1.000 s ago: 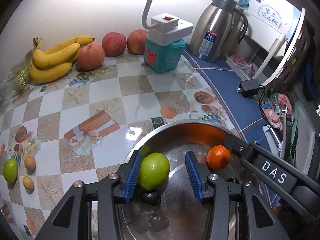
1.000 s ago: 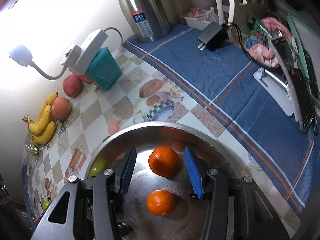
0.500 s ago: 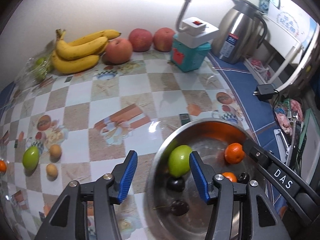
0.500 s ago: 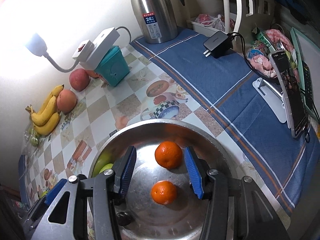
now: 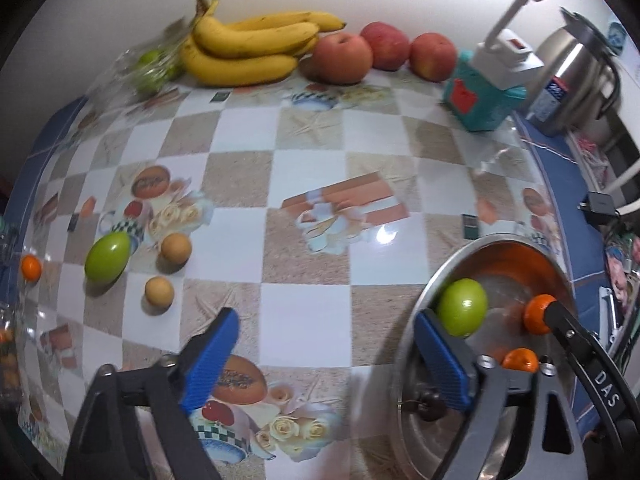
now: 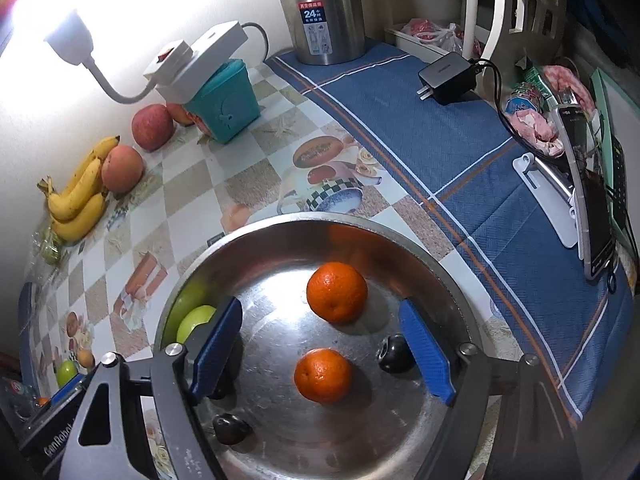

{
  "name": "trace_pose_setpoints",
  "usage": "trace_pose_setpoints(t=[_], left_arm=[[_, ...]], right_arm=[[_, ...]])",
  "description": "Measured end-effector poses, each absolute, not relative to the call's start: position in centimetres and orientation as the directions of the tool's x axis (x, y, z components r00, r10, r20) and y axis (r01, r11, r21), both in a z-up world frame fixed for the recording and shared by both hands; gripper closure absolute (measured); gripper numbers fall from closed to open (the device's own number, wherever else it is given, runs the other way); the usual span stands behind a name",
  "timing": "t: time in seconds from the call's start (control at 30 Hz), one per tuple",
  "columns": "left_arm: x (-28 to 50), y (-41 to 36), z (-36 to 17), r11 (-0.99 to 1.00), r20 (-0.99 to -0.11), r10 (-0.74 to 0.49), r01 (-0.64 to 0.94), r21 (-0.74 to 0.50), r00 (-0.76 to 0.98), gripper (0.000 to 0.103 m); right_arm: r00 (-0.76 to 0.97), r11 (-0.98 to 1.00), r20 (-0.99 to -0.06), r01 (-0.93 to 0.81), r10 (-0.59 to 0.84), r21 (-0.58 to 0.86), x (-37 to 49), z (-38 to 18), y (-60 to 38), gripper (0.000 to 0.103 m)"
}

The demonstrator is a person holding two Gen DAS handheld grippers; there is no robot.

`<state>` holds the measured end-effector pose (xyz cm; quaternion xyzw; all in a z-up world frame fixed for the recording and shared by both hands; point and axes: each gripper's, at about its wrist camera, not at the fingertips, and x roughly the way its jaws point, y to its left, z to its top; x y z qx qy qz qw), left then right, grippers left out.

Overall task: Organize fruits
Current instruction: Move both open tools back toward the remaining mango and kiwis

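A steel bowl holds two oranges, a green fruit and two dark fruits. My right gripper hangs over the bowl with its jaws opening. The oranges lie loose between the fingers, clear of the pads. My left gripper is over the tablecloth left of the bowl, its jaws opening wide around nothing; its right finger overlaps the rim. On the table lie another green fruit, two small brown fruits and a small orange.
Bananas, three apples and a bag of green fruit line the back wall. A teal box with a power strip, a steel thermos, a charger and a phone on a stand crowd the right side.
The left gripper swung left off the bowl and spread wide, leaving the green fruit inside. The right gripper's jaws opened away from the orange, which stays in the bowl.
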<state>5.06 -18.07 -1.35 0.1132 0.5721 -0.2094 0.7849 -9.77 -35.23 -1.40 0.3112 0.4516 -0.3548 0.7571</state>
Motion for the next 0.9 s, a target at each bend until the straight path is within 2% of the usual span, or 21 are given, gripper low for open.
trace_pose_setpoints(t=[0.03,0.13,0.2,0.33,0.47,0.9], left_arm=[[5.1,-18.0,-1.6,0.888,-0.948,-0.192,0.457,-0.057,0.254,0.005],[5.1,-18.1,-2.1,0.888,-0.954,-0.171,0.458,-0.041,0.245,0.004],[5.1,-18.1,-2.3,0.890,-0.957,-0.161,0.455,-0.034,0.243,0.000],[5.3,-17.8,-2.7,0.900,-0.959,-0.145,0.434,-0.026,0.244,0.000],[5.5,-17.6,-3.1,0.903,-0.961,-0.123,0.430,-0.005,0.247,0.000],[5.5,-16.8,-2.2,0.891,-0.958,-0.152,0.452,-0.025,0.245,0.000]], right_arm=[[0.337,0.557,-0.906,0.818,-0.257,0.146,-9.7,-1.5,-35.2,0.021],[0.316,0.569,-0.911,0.814,-0.265,0.117,-9.5,-1.8,-35.0,0.010],[0.309,0.575,-0.913,0.811,-0.266,0.107,-9.3,-2.0,-34.9,0.010],[0.308,0.580,-0.914,0.808,-0.265,0.104,-9.2,-2.2,-34.8,0.009],[0.292,0.584,-0.916,0.807,-0.276,0.081,-9.1,-2.3,-34.6,0.000],[0.289,0.597,-0.911,0.800,-0.293,0.062,-9.0,-1.6,-34.3,0.000]])
